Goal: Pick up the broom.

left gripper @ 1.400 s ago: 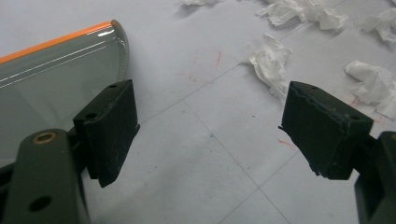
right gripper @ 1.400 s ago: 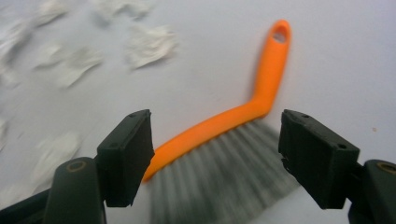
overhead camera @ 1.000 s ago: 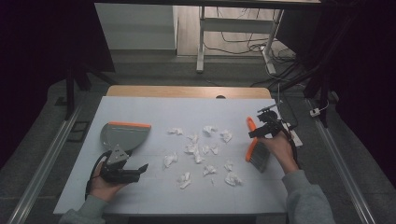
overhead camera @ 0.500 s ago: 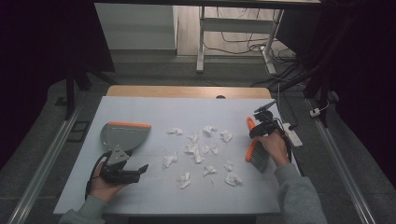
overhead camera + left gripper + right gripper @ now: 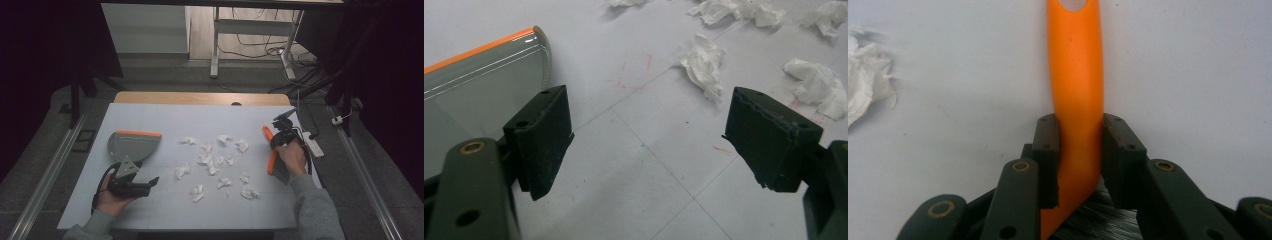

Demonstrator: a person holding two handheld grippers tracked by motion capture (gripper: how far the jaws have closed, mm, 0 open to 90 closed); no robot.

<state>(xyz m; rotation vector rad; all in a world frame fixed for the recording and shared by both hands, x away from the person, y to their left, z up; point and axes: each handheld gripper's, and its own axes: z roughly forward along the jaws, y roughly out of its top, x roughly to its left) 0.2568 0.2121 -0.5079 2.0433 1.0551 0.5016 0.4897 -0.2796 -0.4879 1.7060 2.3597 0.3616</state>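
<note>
Right gripper [image 5: 1075,160] pinching orange brush handle [image 5: 1075,75], dark bristles below; left gripper [image 5: 644,145] spread beside grey dustpan [image 5: 474,80].

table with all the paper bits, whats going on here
A person works the white table with tongs in each hand. The right tongs are shut on an orange brush handle. The left tongs are open beside a grey dustpan. Crumpled paper scraps lie scattered between them, none in the dustpan.

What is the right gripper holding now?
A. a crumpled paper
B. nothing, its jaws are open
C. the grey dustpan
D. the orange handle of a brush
D: in the right gripper view, the right gripper has both jaws pressed on the orange brush handle, with dark bristles below.
</note>
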